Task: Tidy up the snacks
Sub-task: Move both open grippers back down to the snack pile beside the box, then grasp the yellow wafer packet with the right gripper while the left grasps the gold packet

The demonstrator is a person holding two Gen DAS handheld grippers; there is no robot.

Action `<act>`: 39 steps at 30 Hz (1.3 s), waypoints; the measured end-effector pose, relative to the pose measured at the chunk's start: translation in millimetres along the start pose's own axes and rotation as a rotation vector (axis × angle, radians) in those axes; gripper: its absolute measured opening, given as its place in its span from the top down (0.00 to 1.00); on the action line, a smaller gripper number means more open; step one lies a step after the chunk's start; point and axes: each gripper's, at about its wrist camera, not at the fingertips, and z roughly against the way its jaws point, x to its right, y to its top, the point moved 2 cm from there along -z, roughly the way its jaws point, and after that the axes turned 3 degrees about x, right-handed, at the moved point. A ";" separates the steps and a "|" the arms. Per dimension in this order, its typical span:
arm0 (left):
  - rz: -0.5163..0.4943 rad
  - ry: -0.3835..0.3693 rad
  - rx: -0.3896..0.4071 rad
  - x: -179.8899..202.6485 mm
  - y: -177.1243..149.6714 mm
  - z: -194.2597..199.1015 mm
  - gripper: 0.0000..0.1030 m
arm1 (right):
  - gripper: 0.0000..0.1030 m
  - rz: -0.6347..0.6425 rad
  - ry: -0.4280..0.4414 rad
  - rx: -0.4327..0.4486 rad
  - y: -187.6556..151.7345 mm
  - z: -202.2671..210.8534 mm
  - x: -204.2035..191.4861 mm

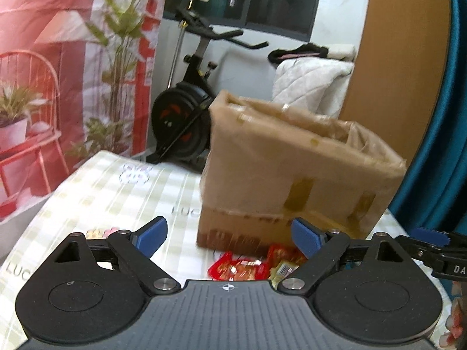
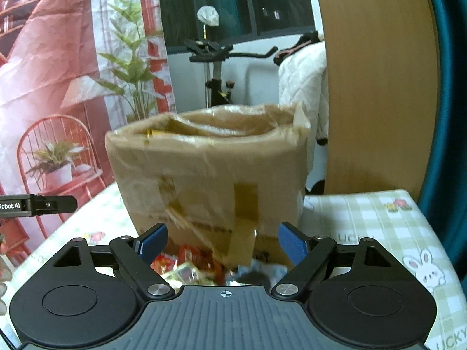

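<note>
A tall open cardboard box [image 1: 292, 169] with brown tape stands on the checked tablecloth; it also shows in the right wrist view [image 2: 210, 175]. A pile of small wrapped snacks, red and yellow [image 1: 248, 268], lies on the cloth at the box's foot, just ahead of both grippers; in the right wrist view the snacks [image 2: 186, 265] lie low between the fingers. My left gripper [image 1: 230, 240] is open and empty, above the snacks. My right gripper [image 2: 223, 243] is open and empty, facing the box. The right gripper's tip shows at the left view's right edge [image 1: 437, 250].
The table [image 2: 364, 218] has a green-checked cloth with rabbit prints. Behind it are an exercise bike [image 1: 186, 110], a printed red backdrop [image 1: 58, 73], a wooden panel [image 2: 373, 87] and a white quilt [image 1: 309, 81]. The left gripper's arm pokes in at the right view's left edge [image 2: 38, 204].
</note>
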 end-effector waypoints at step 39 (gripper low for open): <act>0.003 -0.086 -0.215 -0.1 -73.4 -25.2 0.22 | 0.43 -0.078 0.055 -0.395 -125.4 -52.0 -12.5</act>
